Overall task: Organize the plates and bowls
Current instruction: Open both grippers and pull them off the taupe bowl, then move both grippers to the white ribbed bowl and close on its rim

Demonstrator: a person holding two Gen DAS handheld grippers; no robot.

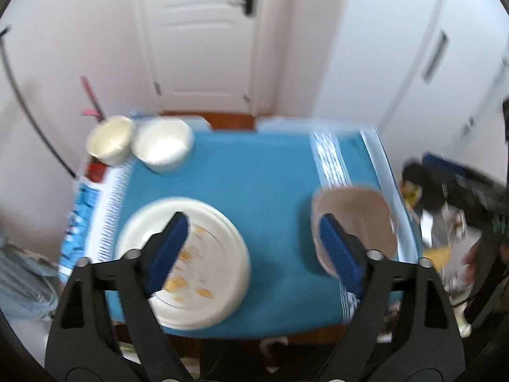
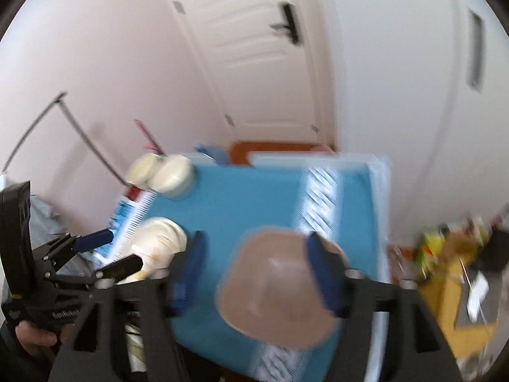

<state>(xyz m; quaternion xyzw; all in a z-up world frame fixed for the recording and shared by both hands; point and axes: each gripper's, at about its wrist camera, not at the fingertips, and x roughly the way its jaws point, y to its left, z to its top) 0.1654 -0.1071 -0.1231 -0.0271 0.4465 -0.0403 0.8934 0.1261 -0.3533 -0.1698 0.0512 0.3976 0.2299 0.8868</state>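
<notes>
White walls and a panelled door stood behind the blue worktop (image 1: 254, 175). At lower frame the left hand-held gripper (image 1: 254, 248) hung spread and empty over the cream plate (image 1: 210, 273); the right hand-held gripper (image 2: 254, 273) gaped above the brown bowl (image 2: 270, 289) (blurred). Two white bowls (image 1: 140, 143) sat upper left. Next grasps probably wanted rims squarely between pads.

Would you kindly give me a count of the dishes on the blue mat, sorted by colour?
Cream small bowls: 2, one beside the other at the far left corner.
White plate with orange marks: 1, near left.
Brown dish: 1, near right by the striped band.
Total: 4 dishes on the blue mat.
</notes>
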